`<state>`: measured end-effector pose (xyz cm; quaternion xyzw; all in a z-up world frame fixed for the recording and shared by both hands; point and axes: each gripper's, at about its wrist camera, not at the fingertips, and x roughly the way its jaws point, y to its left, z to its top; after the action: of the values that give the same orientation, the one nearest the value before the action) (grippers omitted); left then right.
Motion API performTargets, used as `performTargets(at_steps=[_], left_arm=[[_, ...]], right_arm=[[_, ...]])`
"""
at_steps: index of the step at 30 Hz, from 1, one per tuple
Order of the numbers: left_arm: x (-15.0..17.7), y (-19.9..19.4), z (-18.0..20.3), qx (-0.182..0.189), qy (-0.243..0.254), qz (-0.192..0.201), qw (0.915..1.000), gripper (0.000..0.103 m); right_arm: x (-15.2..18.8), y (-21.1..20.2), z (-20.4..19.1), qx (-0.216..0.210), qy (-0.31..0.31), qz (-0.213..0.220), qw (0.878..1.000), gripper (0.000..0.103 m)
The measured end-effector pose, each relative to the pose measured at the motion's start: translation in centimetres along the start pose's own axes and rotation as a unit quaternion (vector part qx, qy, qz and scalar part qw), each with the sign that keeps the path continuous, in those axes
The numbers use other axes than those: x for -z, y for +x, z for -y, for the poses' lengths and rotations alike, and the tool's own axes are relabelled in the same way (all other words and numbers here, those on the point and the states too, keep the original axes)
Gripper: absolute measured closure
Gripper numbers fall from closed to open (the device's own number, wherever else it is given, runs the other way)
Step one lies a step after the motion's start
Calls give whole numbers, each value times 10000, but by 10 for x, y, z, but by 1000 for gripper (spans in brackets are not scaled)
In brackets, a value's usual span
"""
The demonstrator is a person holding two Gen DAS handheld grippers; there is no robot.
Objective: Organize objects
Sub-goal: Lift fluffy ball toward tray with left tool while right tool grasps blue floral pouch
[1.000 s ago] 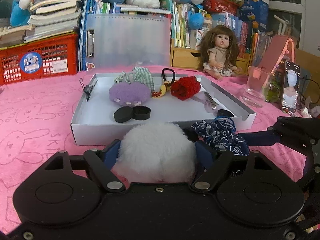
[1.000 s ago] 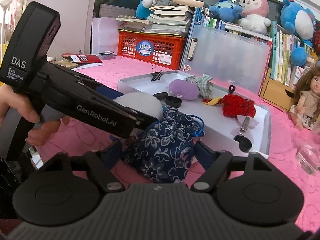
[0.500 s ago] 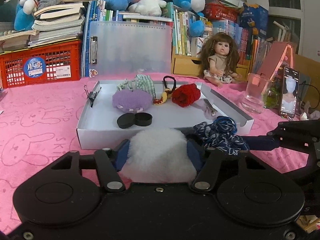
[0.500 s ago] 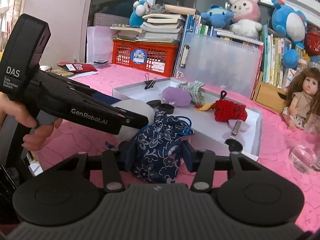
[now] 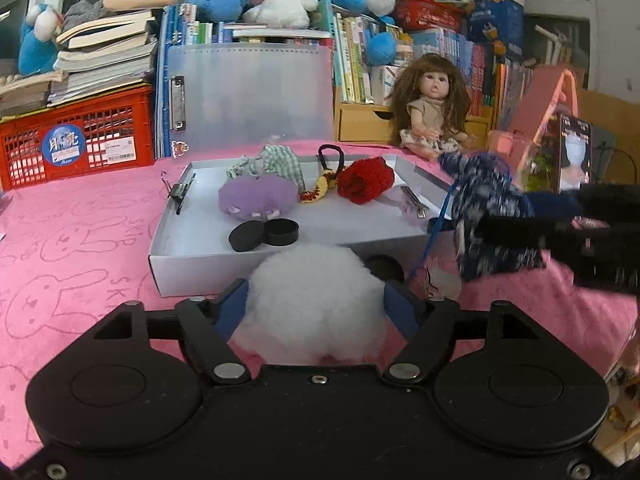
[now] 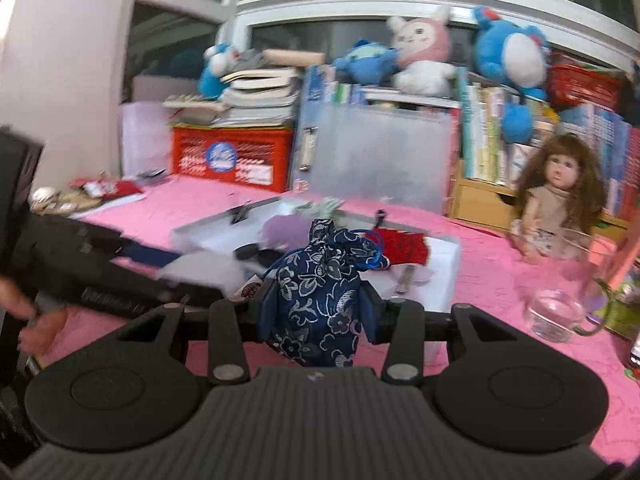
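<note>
**A:** Largest first?

**B:** One pink tablecloth [image 5: 80,240] with rabbit outlines, under everything. On it, one shallow white tray [image 5: 200,276], mid-scene. Far left, one red crate [image 5: 76,140] under stacked books. Far right of the tray, one seated doll [image 5: 432,108].

**A:** And the tools?

**B:** Two hand-held grippers. Left gripper [image 5: 314,304]: near the tray's front wall, easing apart at the jaws, released around one white pompom [image 5: 312,280], with fluff just brushing both blue pads. Right gripper [image 6: 318,300]: tightening at the jaws, clamped on one blue floral pouch [image 6: 320,280], with both pads pressing its sides.

**A:** Placement of those two?

**B:** Pompom down on the cloth, just outside the tray's near wall. Pouch lifted clear of the cloth, right of the pompom, over the tray's near right corner.

**A:** Inside the tray, counted?

**B:** One purple plush [image 5: 256,200] at centre. One checked cloth bundle [image 5: 276,162] behind it. One red knitted piece [image 5: 364,180] to the right. Two black round lids [image 5: 247,236], touching, near the front. One metal hair clip [image 5: 414,200], far right.

**A:** Smallest?

**B:** One black binder clip [image 5: 178,192], on the tray's left rim.
</note>
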<state>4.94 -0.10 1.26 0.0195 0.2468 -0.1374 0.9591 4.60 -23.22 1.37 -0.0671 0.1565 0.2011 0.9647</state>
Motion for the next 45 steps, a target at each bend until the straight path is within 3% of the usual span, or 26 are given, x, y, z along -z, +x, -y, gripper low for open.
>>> performTargets(at_steps=[7, 13, 15, 30, 45], left_arm=[[3, 11, 9, -119, 204, -73, 9997, 21], [3, 11, 11, -182, 259, -56, 9995, 28], [2, 6, 9, -154, 171, 22, 9997, 34], [-47, -22, -17, -248, -136, 679, 9973, 35], [-74, 12, -40, -350, -540, 492, 9967, 35]], right_arm=[[2, 1, 16, 369, 316, -54, 9988, 56], [4, 3, 18, 414, 394, -83, 9983, 55], [5, 2, 18, 416, 393, -84, 9983, 54], [-2, 3, 26, 645, 579, 7, 9962, 54], [-26, 18, 44, 868, 643, 111, 9941, 54]])
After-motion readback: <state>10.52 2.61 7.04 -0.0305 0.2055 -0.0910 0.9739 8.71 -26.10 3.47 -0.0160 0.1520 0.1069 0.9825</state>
